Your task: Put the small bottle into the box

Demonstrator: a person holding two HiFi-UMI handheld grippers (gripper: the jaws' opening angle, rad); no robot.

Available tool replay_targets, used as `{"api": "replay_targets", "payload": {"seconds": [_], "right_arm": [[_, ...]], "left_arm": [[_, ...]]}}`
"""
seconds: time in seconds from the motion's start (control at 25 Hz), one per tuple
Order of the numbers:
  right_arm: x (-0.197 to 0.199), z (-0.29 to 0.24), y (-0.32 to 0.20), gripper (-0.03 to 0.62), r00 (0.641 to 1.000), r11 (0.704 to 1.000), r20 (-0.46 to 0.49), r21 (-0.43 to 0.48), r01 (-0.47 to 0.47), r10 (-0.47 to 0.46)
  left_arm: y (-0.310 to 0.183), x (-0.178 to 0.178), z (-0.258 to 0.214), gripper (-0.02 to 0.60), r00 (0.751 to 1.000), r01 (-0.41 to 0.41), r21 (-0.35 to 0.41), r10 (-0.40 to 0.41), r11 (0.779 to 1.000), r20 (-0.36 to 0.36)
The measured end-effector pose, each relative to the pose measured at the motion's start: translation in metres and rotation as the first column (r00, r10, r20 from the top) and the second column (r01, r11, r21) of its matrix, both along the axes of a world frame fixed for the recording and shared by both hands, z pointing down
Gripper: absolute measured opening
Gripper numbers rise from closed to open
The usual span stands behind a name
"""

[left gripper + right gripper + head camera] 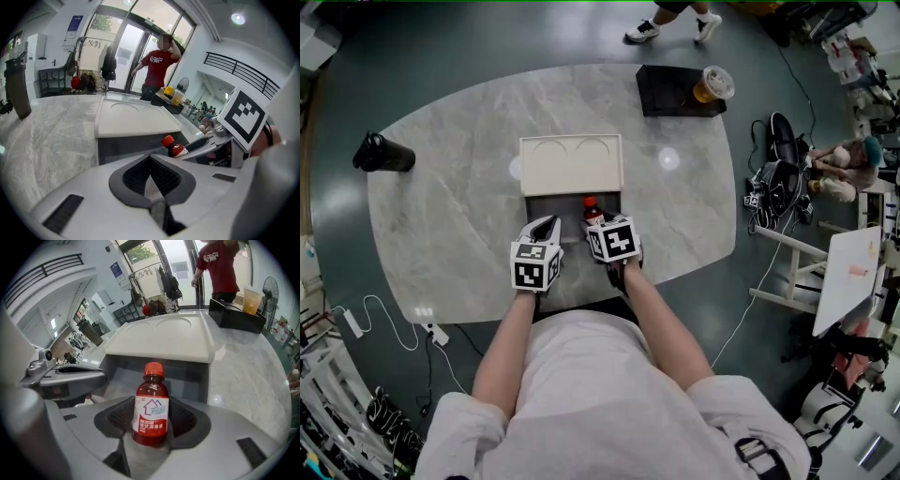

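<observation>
A small dark-red bottle (pixel 151 408) with a red cap and a white label stands upright between my right gripper's (pixel 151 430) pads, which are shut on it. From the head view the bottle (pixel 592 208) is held at the near right of the box's grey inside (pixel 551 205), just behind my right gripper (pixel 596 223). The box's cream lid (pixel 571 164) stands open behind it. My left gripper (pixel 546 227) hovers beside the box's near left, and its jaws (pixel 151 180) are shut with nothing between them. The bottle's cap (pixel 169 140) also shows in the left gripper view.
A black tumbler (pixel 382 153) stands at the table's left edge. At the far side a black case (pixel 675 91) carries a cup of amber drink (pixel 713 84). A person in a red shirt (pixel 157 65) walks beyond the table. Cables and bags lie on the floor to the right.
</observation>
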State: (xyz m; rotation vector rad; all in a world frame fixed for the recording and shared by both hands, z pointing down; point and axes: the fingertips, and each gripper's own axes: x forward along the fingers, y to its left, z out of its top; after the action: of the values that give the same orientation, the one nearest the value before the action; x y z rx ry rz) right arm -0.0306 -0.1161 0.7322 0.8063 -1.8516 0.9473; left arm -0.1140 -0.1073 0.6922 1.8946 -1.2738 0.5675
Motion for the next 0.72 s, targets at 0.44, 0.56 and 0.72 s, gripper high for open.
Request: {"api": "replay_targets", "payload": {"seconds": [0.44, 0.56, 0.72], "right_arm": [[0.0001, 0.0012, 0.0006, 0.239, 1.000, 1.000, -0.004, -0.006, 0.017, -0.017], [0.0011, 0.0010, 0.0020, 0.239, 1.000, 1.000, 0.008, -0.001, 0.016, -0.016], [0.0025, -0.0074, 0.0034, 0.241, 0.999, 1.000, 0.047, 0.015, -0.002, 0.002]], "left_arm": [[0.0017, 0.0009, 0.0014, 0.021, 1.000, -0.005, -0.008, 0.005, 1.000, 0.002], [0.0022, 0.0009, 0.0019, 0.021, 1.000, -0.005, -0.007, 0.005, 1.000, 0.003], [0.0052, 0.0024, -0.0041, 0.021, 1.000, -0.006, 0.005, 0.006, 1.000, 0.006]]}}
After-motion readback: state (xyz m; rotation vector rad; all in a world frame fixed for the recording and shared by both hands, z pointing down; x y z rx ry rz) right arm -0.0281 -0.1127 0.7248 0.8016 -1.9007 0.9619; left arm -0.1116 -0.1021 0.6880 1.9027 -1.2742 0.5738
